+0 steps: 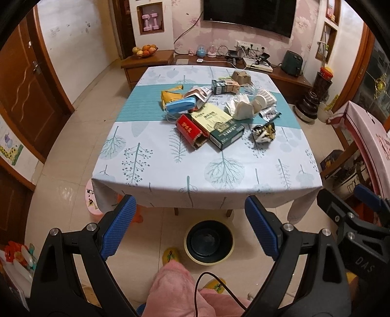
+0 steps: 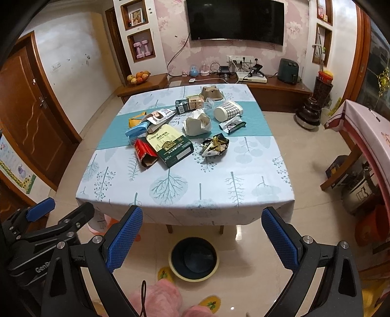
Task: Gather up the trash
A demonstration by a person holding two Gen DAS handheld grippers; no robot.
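The left gripper (image 1: 190,229) and right gripper (image 2: 202,236) hang wide open, holding nothing, ready to grab. The trash pile (image 2: 175,131) sits on the table (image 2: 185,192), with the bin (image 2: 193,258) waiting below to catch it.

Home living room, wall-mounted television (image 2: 235,20), wooden door (image 2: 31,114), clothed dining table (image 2: 219,185), fruit bowl (image 2: 138,77)
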